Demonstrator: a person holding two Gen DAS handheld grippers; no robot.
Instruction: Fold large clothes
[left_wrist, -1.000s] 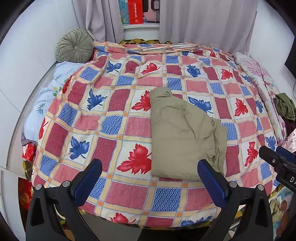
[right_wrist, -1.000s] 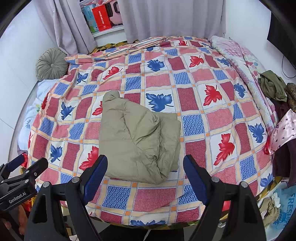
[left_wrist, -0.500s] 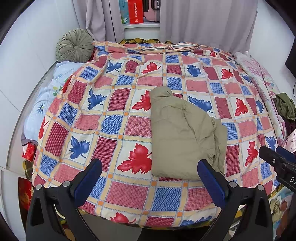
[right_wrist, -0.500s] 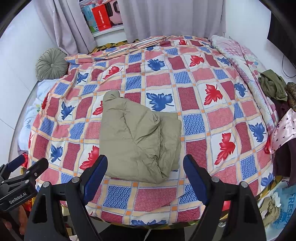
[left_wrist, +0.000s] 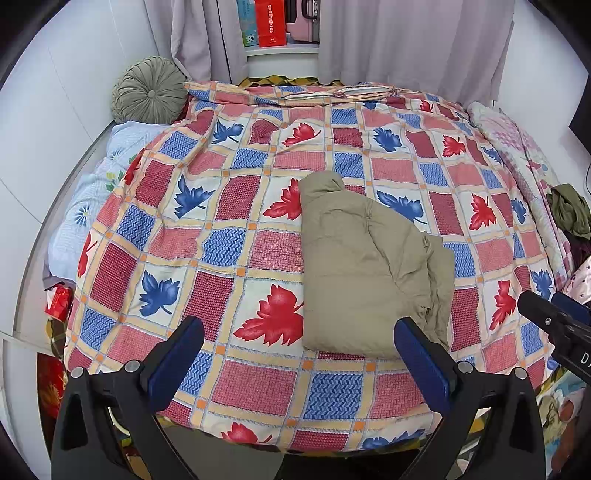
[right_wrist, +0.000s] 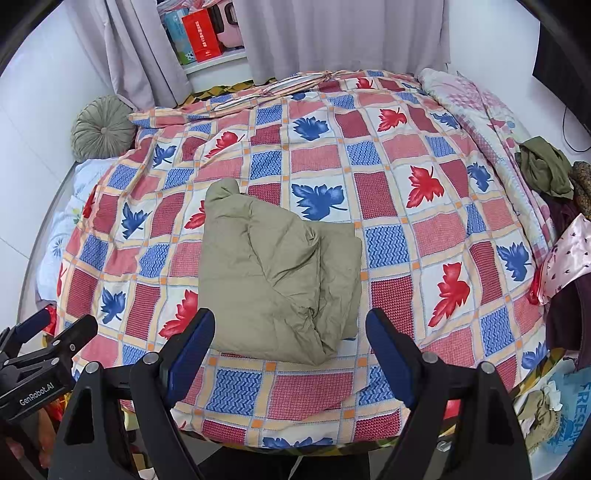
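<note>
Olive garment (left_wrist: 369, 266) is seen folded on the bed (left_wrist: 236, 236), at twelve o'clock from left tongs (left_wrist: 299, 354) and right tongs (right_wrist: 290, 347), both held wide and empty. Loose right-hand layers could be sprung open if snagged.

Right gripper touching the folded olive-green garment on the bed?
Apart. In the right wrist view, the right gripper hangs open, near the folded olive-green garment's edge; a strip of patterned leaf-print quilt shows between pads and cloth.

Both wrist views look steeply down from the foot of the bed (left_wrist: 236, 273), well apart from it. Both share the quilt and folded garment (right_wrist: 273, 273).
</note>
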